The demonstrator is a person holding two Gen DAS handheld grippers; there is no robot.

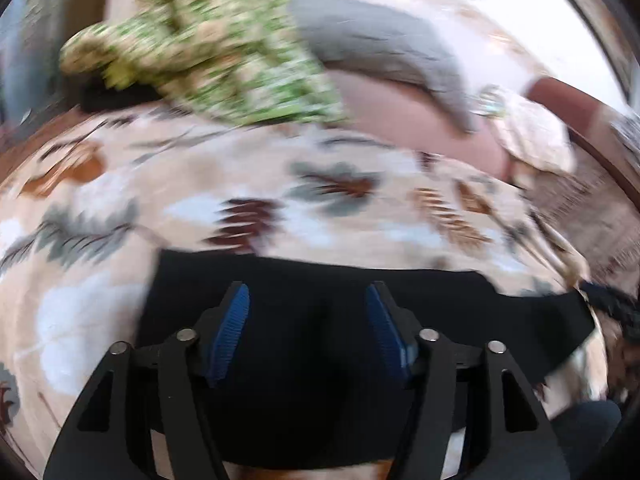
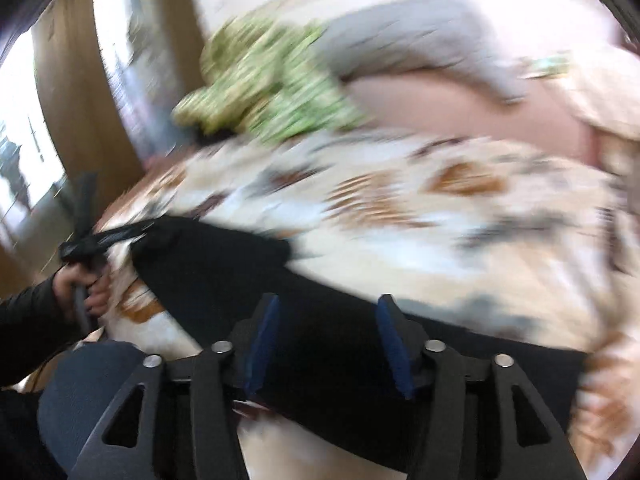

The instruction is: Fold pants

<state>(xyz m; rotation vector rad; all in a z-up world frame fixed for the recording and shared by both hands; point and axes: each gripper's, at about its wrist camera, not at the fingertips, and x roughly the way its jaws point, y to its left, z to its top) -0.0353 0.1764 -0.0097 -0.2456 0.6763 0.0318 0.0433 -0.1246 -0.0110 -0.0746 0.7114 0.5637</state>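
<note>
The black pants (image 1: 312, 280) lie as a flat dark band on the leaf-patterned bedspread (image 1: 240, 184). My left gripper (image 1: 307, 294) is open just above the pants, its blue pads (image 1: 230, 328) wide apart with nothing between them. In the right wrist view the pants (image 2: 224, 264) run from the left under my right gripper (image 2: 328, 306), which is open and empty above them. The left gripper (image 2: 82, 240) shows at the far left of that view, held in a hand by the pants' end. Both views are motion-blurred.
A crumpled green-and-cream floral garment (image 1: 216, 44) lies at the far side of the bed, next to a grey garment (image 1: 380, 52) and a pink one (image 1: 420, 124). A brown wooden door (image 2: 76, 92) stands left. The person's dark-blue knee (image 2: 92, 384) is at the near edge.
</note>
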